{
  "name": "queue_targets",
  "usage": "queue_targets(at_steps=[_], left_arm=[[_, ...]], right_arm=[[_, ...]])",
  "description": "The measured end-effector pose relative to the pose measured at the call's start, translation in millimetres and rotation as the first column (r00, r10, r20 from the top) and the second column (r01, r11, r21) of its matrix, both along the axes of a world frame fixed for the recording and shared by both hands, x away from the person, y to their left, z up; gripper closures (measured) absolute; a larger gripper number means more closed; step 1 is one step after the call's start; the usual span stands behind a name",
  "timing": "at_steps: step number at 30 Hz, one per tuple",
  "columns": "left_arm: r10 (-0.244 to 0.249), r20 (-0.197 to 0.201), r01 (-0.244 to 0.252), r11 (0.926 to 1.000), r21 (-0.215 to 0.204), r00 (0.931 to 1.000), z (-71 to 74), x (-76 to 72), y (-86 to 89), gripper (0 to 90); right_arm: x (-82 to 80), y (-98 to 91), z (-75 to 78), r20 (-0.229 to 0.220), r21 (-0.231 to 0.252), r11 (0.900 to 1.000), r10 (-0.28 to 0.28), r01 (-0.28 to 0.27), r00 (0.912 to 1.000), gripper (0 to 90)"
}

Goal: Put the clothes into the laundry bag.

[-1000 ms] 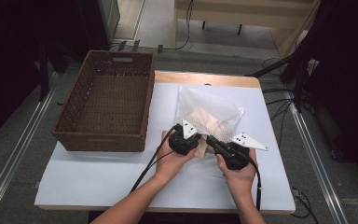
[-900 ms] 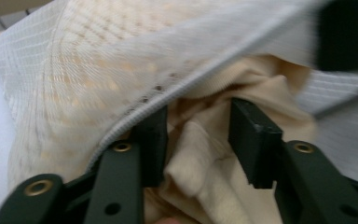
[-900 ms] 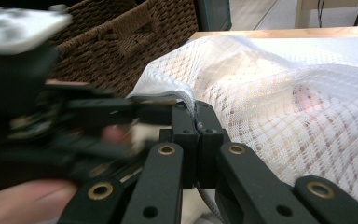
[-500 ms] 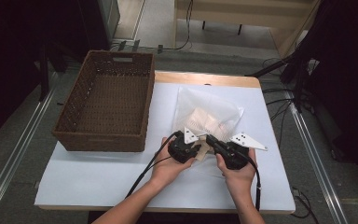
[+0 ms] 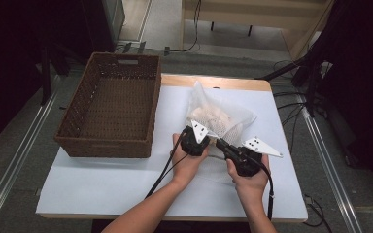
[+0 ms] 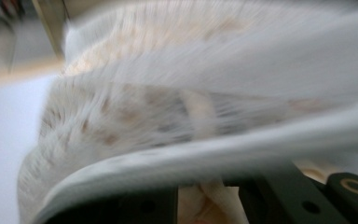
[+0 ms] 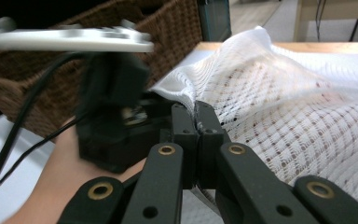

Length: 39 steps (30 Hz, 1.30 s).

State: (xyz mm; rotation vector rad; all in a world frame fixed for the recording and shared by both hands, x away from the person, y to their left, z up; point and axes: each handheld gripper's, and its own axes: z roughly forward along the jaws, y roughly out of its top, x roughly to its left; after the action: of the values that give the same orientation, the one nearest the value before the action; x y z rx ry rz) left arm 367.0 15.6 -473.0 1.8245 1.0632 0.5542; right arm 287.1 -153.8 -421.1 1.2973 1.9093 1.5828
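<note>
High view: a white mesh bag with pale contents is seen on the desk, right of the empty wicker basket; both hand-held grippers are set at its near edge, the left hand-held gripper beside the right hand-held gripper.

Left gripper view: blurred; the jaws have just been closing, bag fabric lying between them; a firm grip cannot be confirmed.

Right gripper view: jaws clenched on the mesh edge.

Progress: judged early; the bag is gripped, nothing is placed in the basket yet.
</note>
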Motion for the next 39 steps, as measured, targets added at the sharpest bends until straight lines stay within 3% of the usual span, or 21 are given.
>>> queue_targets(at_steps=[4, 10, 12, 14, 16, 17, 18, 21, 23, 24, 26, 27, 30, 31, 32, 33, 34, 35, 36, 38, 39], left_arm=[[-0.115, -0.036, 0.114, 0.993, -0.03, 0.9927, 13.5, -8.6, 8.8, 61.8], [-0.213, 0.024, 0.213, 0.977, -0.009, 0.9768, 26.7, -32.2, 21.1, 50.1], [-0.212, 0.037, 0.211, 0.9772, 0.022, 0.9766, 26.7, -38.1, 23.0, 50.3], [-0.194, 0.0, 0.194, 0.9788, 0.067, 0.981, 21.0, -38.3, 21.2, 51.7], [-0.175, -0.09, 0.185, 0.976, 0.116, 0.9805, 9.4, -32.0, 17.1, 54.6], [-0.164, -0.142, 0.182, 0.9752, 0.126, 0.9763, 3.2, -27.9, 15.6, 55.2], [-0.148, -0.168, 0.169, 0.9779, 0.123, 0.9747, -2.1, -25.1, 13.7, 56.1], [-0.107, -0.173, 0.13, 0.9829, 0.13, 0.979, -4.3, -21.4, 6.7, 59.6], [-0.109, -0.168, 0.131, 0.9829, 0.129, 0.9799, -4.1, -19.0, 1.4, 72.9], [-0.112, -0.166, 0.132, 0.9843, 0.117, 0.9798, -3.8, -17.7, 0.0, 82.1], [-0.103, -0.166, 0.108, 0.9938, 0.025, 0.9807, -3.1, -14.0, -0.7, 85.0], [-0.096, -0.141, 0.093, 0.9954, -0.025, 0.9853, -1.0, -13.2, -0.2, 85.4], [-0.083, 0.022, 0.086, 0.979, -0.185, 0.9963, 8.2, -13.1, -1.9, 85.6], [-0.071, 0.059, 0.083, 0.9699, -0.229, 0.9957, 9.2, -10.7, -3.0, 85.6], [-0.069, 0.061, 0.083, 0.9635, -0.255, 0.9957, 7.7, -6.0, -5.5, 85.5], [-0.084, 0.031, 0.09, 0.9601, -0.265, 0.9959, 3.6, 0.6, -8.6, 85.2], [-0.109, -0.031, 0.097, 0.9617, -0.256, 0.9936, -2.2, 7.9, -12.6, 84.2], [-0.139, -0.117, 0.106, 0.962, -0.251, 0.9833, -6.2, 14.1, -15.0, 81.6], [-0.169, -0.146, 0.13, 0.9605, -0.246, 0.9747, -5.7, 15.3, -15.1, 77.1], [-0.214, -0.143, 0.188, 0.9658, -0.179, 0.9662, 1.9, 8.2, -14.4, 62.1], [-0.25, -0.162, 0.225, 0.9614, -0.158, 0.9545, 6.2, 3.8, -13.2, 52.5]], right_arm=[[4.5, -4.4, -8.0, -0.024, -0.012, 0.9999, -0.012, 0.012, 0.9996, 90.0], [8.4, -8.1, -10.5, -0.03, 0.003, 0.9997, -0.024, 0.024, 0.9992, 90.0], [8.5, -8.5, -10.0, -0.026, 0.005, 0.9997, -0.023, 0.023, 0.9994, 90.0], [8.9, -9.5, -10.1, -0.029, 0.01, 0.9996, -0.027, 0.028, 0.9992, 90.0], [9.2, -10.0, -10.8, -0.033, 0.013, 0.9995, -0.029, 0.03, 0.999, 90.0], [9.2, -9.5, -11.2, -0.033, 0.013, 0.9995, -0.028, 0.028, 0.9991, 90.0], [9.0, -8.5, -11.4, -0.033, 0.01, 0.9996, -0.025, 0.025, 0.9991, 90.0], [7.4, -5.4, -11.9, -0.034, 0.0, 0.9999, -0.016, 0.016, 0.9993, 90.0], [7.4, -5.0, -11.8, -0.036, 0.005, 0.9999, -0.015, 0.015, 0.9992, 90.0], [7.5, -4.8, -11.7, -0.036, 0.008, 0.9998, -0.015, 0.015, 0.9992, 90.0], [7.1, -4.3, -11.3, -0.029, 0.01, 0.9999, -0.013, 0.014, 0.9995, 90.0], [6.3, -3.9, -10.8, -0.029, 0.01, 0.9999, -0.011, 0.011, 0.9995, 90.0], [4.8, -4.0, -7.3, -0.018, 0.024, 0.9996, -0.013, 0.013, 0.9998, 90.0], [4.8, -4.6, -5.8, -0.008, 0.028, 0.9995, -0.015, 0.015, 0.9999, 90.0], [4.7, -5.4, -4.2, -0.006, 0.036, 0.9991, -0.023, 0.023, 0.9997, 90.0], [4.9, -6.5, -3.0, -0.003, 0.045, 0.9986, -0.03, 0.03, 0.9995, 90.0], [5.7, -8.2, -2.7, 0.0, 0.039, 0.9984, -0.041, 0.041, 0.9992, 90.0], [7.2, -10.3, -3.6, -0.001, 0.031, 0.9983, -0.049, 0.049, 0.9988, 90.0], [8.3, -12.5, -5.3, -0.016, 0.037, 0.9976, -0.058, 0.058, 0.9982, 90.0], [10.5, -17.6, -9.7, -0.031, 0.041, 0.9966, -0.071, 0.072, 0.997, 90.0], [11.4, -19.7, -11.2, -0.033, 0.038, 0.9964, -0.075, 0.076, 0.9966, 90.0]])
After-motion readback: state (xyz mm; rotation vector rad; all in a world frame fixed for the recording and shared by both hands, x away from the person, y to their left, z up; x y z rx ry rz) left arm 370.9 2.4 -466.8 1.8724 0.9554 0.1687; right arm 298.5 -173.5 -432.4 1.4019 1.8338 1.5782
